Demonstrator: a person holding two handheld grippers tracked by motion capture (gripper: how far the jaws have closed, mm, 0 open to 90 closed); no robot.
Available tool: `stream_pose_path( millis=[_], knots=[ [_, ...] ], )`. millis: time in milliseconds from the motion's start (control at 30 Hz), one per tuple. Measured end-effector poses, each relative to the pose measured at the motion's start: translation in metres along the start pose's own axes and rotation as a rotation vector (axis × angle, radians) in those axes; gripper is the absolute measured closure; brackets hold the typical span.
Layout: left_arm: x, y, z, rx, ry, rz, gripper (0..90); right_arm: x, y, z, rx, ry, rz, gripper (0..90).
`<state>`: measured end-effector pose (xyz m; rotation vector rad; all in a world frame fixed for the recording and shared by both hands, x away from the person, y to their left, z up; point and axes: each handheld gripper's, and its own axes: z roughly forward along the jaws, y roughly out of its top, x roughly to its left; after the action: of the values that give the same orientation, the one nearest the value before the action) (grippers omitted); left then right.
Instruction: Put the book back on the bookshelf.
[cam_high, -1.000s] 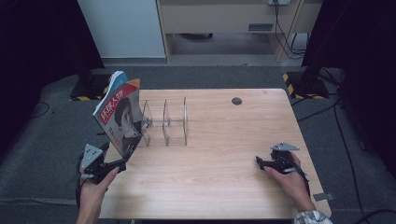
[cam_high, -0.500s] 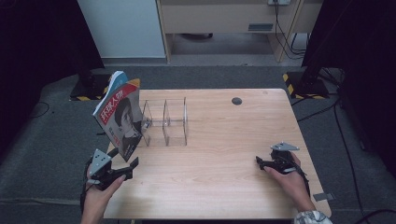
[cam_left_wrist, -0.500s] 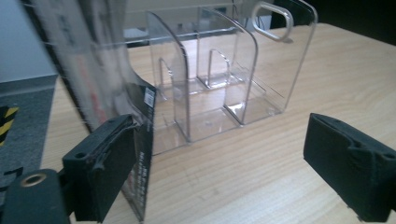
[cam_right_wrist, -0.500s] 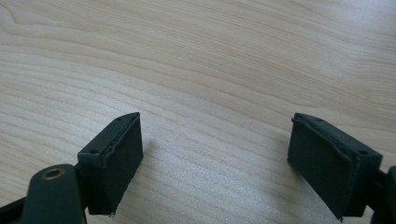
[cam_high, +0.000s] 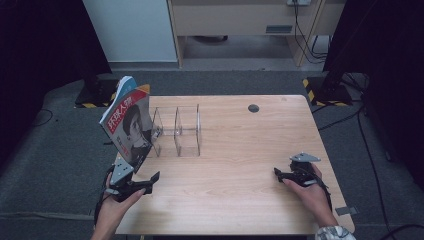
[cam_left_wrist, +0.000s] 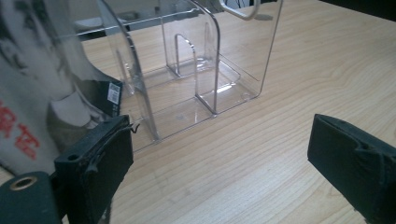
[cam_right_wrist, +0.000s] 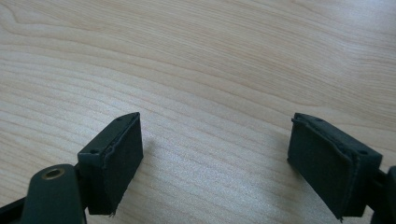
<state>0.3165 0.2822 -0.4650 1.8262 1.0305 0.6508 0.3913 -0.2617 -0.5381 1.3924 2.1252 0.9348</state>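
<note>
Soft, even light from above falls on the table (cam_high: 240, 150); the surroundings are dark, the high view slightly blurry, and the clear rack (cam_left_wrist: 201, 60) shows small glare

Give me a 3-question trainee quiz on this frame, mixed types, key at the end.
1. True or false: the left gripper is shut on the magazine.
2. Multiple choice: where does the magazine stand? A) flat on the table B) upright in the left end of the clear rack C) in the right gripper
3. Fill in: the right gripper's jaws are ____, with bare wood between them.

Key
1. False. Its jaws are apart, just in front of the magazine and rack, and hold nothing.
2. B. It leans upright at the rack's left end; the other compartments hold nothing.
3. Open.
</note>
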Motion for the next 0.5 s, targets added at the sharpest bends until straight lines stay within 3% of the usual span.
stream_pose_path(
  millis=[500],
  knots=[
    [-0.016,0.01,0.021,0.044,-0.049,0.046,4.7,0.0,0.0,0.0,0.001,0.0,0.001,17.7]
  ],
)
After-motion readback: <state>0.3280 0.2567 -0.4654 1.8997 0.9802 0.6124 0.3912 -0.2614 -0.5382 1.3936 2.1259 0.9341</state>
